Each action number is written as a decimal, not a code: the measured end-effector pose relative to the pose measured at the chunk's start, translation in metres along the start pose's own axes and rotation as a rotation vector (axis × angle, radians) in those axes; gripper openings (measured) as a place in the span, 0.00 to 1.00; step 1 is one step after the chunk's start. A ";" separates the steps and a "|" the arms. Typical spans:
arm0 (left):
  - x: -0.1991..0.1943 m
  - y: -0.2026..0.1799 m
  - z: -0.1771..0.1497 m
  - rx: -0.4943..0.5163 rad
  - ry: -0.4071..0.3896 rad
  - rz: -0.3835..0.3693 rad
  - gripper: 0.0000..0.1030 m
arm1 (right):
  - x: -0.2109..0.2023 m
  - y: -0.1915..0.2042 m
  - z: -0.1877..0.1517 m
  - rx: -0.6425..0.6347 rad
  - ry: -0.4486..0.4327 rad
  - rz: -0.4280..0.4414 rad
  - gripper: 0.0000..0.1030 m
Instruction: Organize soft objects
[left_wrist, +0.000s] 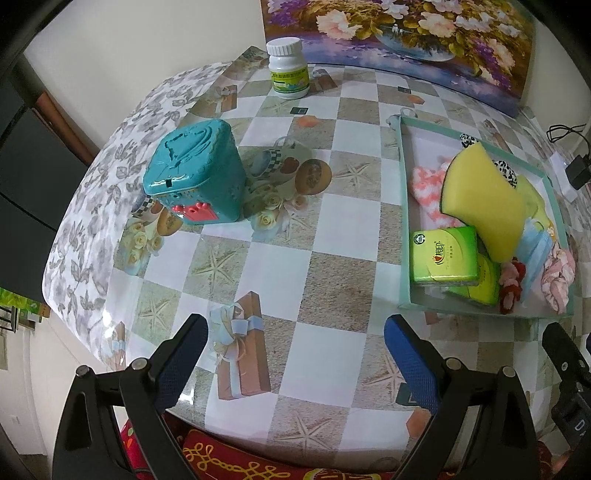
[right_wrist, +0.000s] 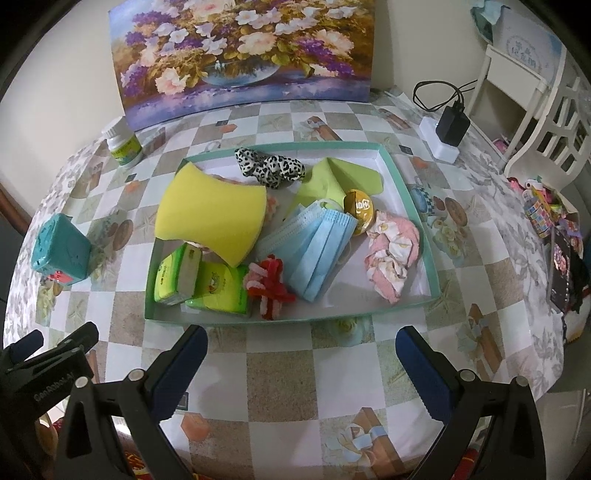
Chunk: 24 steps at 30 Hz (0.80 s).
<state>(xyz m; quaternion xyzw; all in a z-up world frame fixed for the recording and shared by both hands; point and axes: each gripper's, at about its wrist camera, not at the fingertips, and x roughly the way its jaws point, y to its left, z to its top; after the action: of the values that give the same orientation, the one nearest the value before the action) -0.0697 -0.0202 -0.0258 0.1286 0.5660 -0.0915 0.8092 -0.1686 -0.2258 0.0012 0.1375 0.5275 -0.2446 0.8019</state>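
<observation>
Now: soft stuff piled in tray, both grippers empty

Both grippers hover over the near table edge w/ fingers spread wide, nothing between them: left gripper (left_wrist: 295, 332), right gripper (right_wrist: 301, 345). The soft things all lie inside the shallow teal-rimmed white tray (right_wrist: 402, 173) on the checked tablecloth (right_wrist: 277, 369).

Inside the tray:
- big yellow foam sponge (right_wrist: 212, 218), propped over the green tissue packs (right_wrist: 177, 277) at the left
- red-and-white chenille bow (right_wrist: 267, 286), just right of the packs
- blue pleated face mask (right_wrist: 314, 243), mid-tray, touching a round gold badge (right_wrist: 358, 210)
- pink floral scrunchie (right_wrist: 393, 251), right side
- light green cloth (right_wrist: 340, 181) and black-and-white leopard scrunchie (right_wrist: 269, 166), along the far side

Outside the tray, to its left: teal embossed tin box (left_wrist: 194, 173) and white pill bottle w/ green label (left_wrist: 288, 68), well apart from each other. Flower painting (right_wrist: 243, 51) leans on the wall behind.
</observation>
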 end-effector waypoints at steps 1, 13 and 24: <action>0.000 0.000 0.000 0.001 -0.001 0.000 0.94 | 0.001 0.000 0.000 0.000 0.003 -0.001 1.00; 0.000 0.001 0.000 -0.001 0.004 -0.008 0.94 | 0.005 0.000 -0.002 -0.005 0.025 -0.004 1.00; 0.002 0.000 0.000 0.004 0.009 -0.008 0.94 | 0.007 -0.001 -0.002 -0.008 0.034 -0.008 1.00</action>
<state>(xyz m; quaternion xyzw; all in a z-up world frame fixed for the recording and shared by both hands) -0.0691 -0.0207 -0.0275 0.1285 0.5700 -0.0955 0.8059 -0.1681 -0.2270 -0.0057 0.1364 0.5427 -0.2435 0.7922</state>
